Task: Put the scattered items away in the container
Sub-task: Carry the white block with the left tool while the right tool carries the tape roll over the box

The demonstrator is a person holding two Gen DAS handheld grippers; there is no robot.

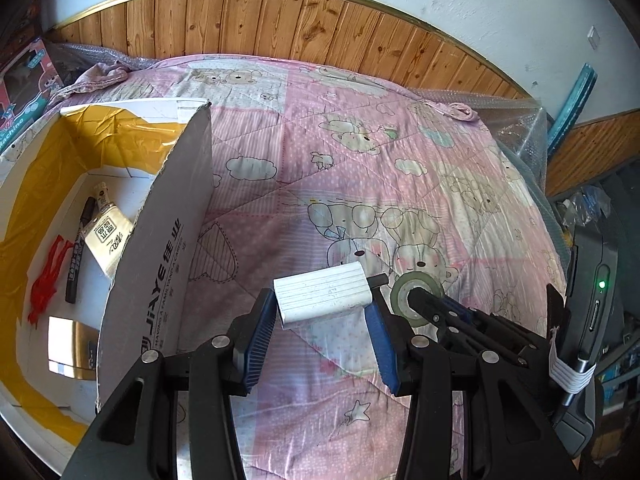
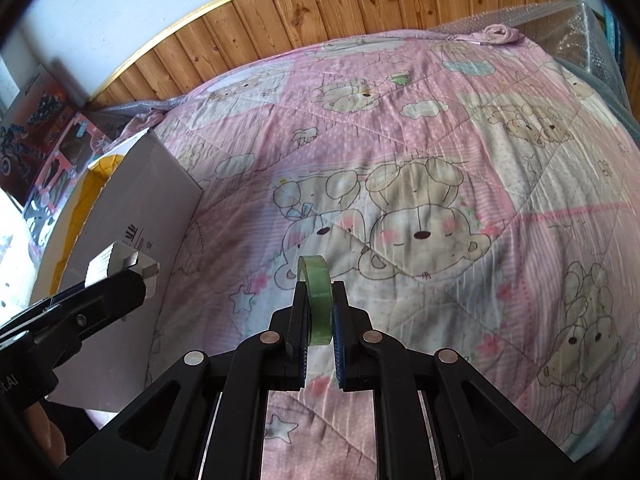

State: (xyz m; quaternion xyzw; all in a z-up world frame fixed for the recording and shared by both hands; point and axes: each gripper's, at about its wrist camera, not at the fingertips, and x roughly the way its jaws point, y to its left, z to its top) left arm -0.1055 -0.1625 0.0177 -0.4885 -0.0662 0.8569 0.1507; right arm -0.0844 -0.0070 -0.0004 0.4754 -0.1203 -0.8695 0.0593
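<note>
My left gripper (image 1: pixel 322 302) is shut on a white ribbed block (image 1: pixel 324 294), held above the pink quilt just right of the cardboard box (image 1: pixel 188 168). The open box holds a black marker (image 1: pixel 78 252), a red string (image 1: pixel 46 280) and a beige packet (image 1: pixel 108 236). My right gripper (image 2: pixel 319 292) is shut on a green tape roll (image 2: pixel 318 300), held upright on edge between the pads. In the left wrist view the tape roll (image 1: pixel 400 294) and right gripper (image 1: pixel 420 300) sit close to the right of the block. The right wrist view shows the block (image 2: pixel 116 266) beside the box (image 2: pixel 140 200).
A pink cartoon-print quilt (image 1: pixel 360 160) covers the bed. Wooden panelling (image 1: pixel 280 24) runs behind it. Toy boxes (image 2: pixel 60 140) stand left of the cardboard box. Bubble wrap (image 1: pixel 516 120) and a bunched pink cloth (image 1: pixel 100 76) lie at the far corners.
</note>
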